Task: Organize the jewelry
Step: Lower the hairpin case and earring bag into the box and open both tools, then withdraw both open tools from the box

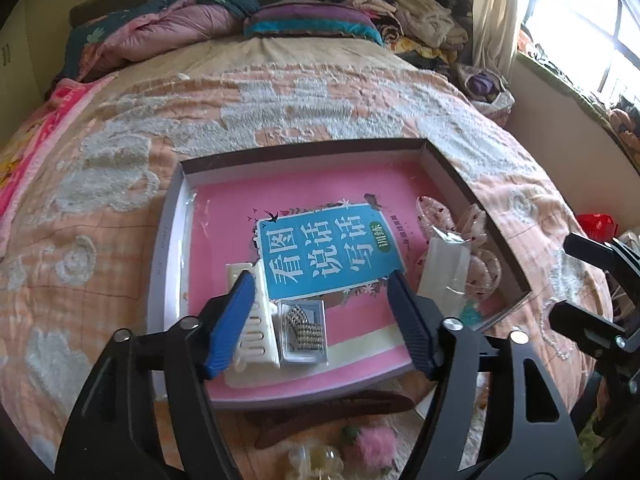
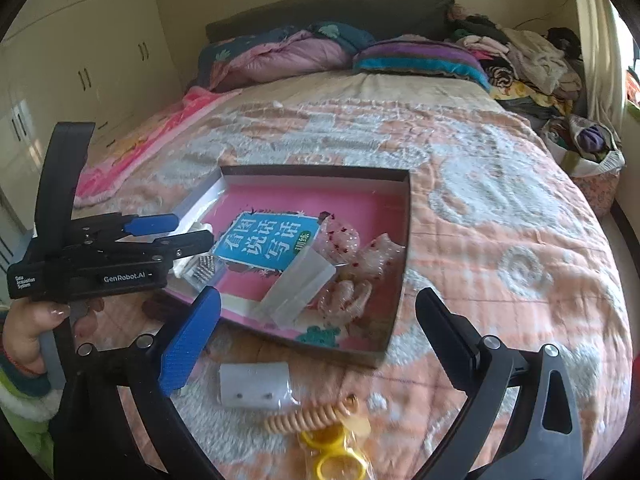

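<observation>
Hand-held gripper (image 1: 320, 320) open, empty; likewise right (image 2: 320, 344)

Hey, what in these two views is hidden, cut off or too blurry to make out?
- White hair clip, left wrist view: partly behind a blue finger.
- Yellow rings, right wrist view: cut off by the bottom edge, blurred.
- Dark brown item, left wrist view: under the box edge, unidentifiable.

"看图说话写话" on teal book cover (image 1: 328, 252), "GenRobot.AI" on left gripper (image 2: 168, 230)
</observation>
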Tool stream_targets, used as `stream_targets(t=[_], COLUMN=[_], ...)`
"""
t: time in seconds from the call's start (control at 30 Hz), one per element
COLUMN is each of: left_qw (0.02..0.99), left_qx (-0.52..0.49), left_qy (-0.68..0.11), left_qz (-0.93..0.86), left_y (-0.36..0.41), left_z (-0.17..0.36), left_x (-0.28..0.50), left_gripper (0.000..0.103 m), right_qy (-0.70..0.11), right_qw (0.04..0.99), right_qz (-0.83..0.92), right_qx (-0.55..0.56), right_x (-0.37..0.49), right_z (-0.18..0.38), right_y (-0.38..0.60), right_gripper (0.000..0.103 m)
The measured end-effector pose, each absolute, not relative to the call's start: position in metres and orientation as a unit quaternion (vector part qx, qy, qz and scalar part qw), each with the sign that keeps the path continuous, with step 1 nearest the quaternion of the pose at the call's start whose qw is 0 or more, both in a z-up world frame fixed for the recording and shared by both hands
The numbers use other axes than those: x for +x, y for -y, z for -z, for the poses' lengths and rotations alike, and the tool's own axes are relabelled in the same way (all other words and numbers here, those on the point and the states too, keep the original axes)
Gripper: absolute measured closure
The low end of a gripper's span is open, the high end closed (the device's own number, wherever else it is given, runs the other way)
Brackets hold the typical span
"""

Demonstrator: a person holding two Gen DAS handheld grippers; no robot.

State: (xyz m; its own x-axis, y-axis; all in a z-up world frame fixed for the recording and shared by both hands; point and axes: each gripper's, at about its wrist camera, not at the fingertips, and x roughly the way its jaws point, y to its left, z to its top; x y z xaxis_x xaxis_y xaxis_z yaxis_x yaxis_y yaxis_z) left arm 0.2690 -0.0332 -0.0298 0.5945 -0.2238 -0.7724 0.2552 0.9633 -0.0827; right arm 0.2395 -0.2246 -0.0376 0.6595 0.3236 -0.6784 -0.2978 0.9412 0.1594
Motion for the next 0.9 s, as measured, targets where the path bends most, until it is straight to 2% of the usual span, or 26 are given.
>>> stream_targets(t=[0.07, 0.2, 0.5, 0.9], left_qw=[0.895, 0.906, 0.926, 0.936], left_qx=[0.013, 0.001, -0.016, -0.011], left_qy=[-0.426, -0.406, -0.361, -0.334], left_qz=[0.129, 0.117, 0.112, 0.112], left_y=[0.031, 0.024, 0.012, 0.010], left_z=[0.022, 0.000, -0.053, -0.080], left_x=[0.263, 0.245, 0.206, 0.166], left_gripper=[0.032, 0.010, 0.009, 0.009], right_qy=[-0.366, -0.352, -0.307, -0.267], right_qw=[0.915, 0.922, 0.938, 0.950], right_qz=[-0.165, -0.160, -0.153, -0.161], right_qx=[0.021, 0.031, 0.040, 0.029], right_x=[0.229, 0.211, 0.173, 0.130], right_z=[0.029, 0.015, -0.027, -0.064], right_y=[0.231, 0.238, 0.254, 0.252], right_gripper=[0.005, 0.005, 0.004, 0.004])
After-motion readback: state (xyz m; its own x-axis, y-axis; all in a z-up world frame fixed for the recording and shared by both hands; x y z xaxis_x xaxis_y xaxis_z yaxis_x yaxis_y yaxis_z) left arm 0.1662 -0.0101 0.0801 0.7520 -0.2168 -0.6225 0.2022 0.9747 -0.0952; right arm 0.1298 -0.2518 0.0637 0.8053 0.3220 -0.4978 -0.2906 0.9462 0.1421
